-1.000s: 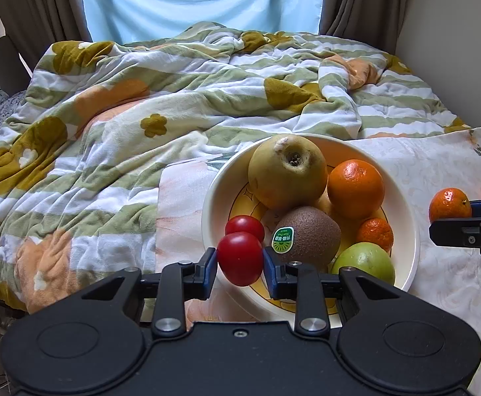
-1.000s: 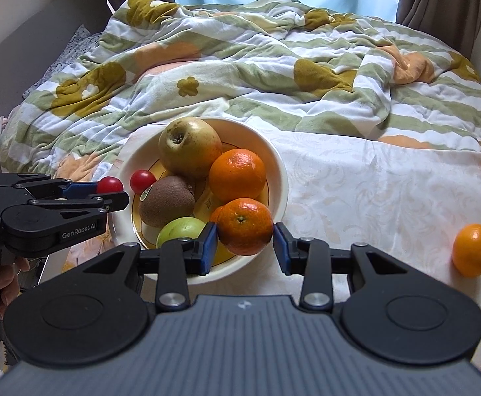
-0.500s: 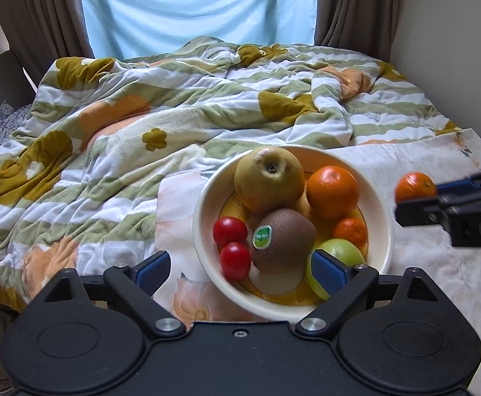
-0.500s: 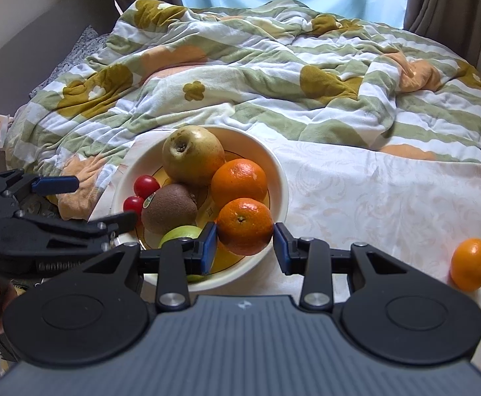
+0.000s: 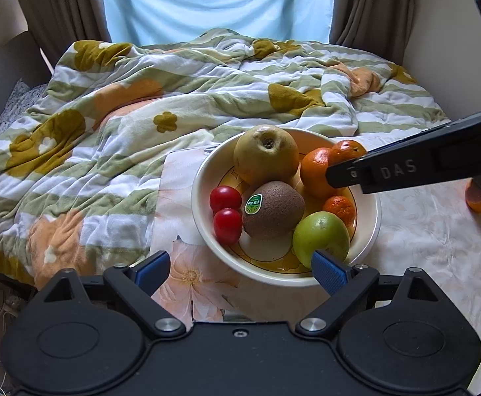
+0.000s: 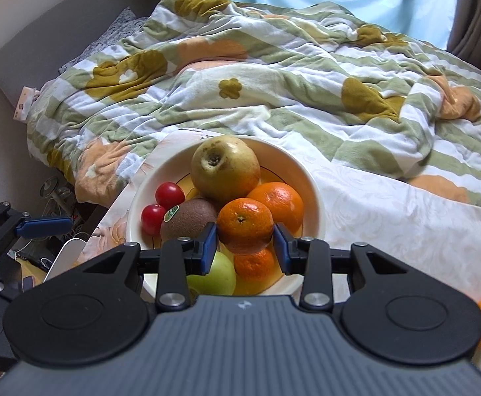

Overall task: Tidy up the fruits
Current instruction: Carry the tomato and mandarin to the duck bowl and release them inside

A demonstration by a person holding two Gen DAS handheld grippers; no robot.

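Since a second ago the left tongs [image 5: 237, 269] have released a cherry tomato [image 5: 227, 226] into the bowl [image 5: 204, 178] at centre frame and now gape empty. Right tongs [image 6: 244, 242] clench a mandarin [image 6: 244, 224] over the bowl; next, lower and release it gently.

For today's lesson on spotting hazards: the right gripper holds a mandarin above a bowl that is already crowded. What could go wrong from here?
1. The mandarin in the right gripper hangs over piled fruit; released there, it may roll off the large orange and out over the bowl rim.
2. The bowl sits near the cloth's edge beside the rumpled blanket; a nudge could tip it.
3. The open left gripper sits close to the bowl's near rim and could bump it.
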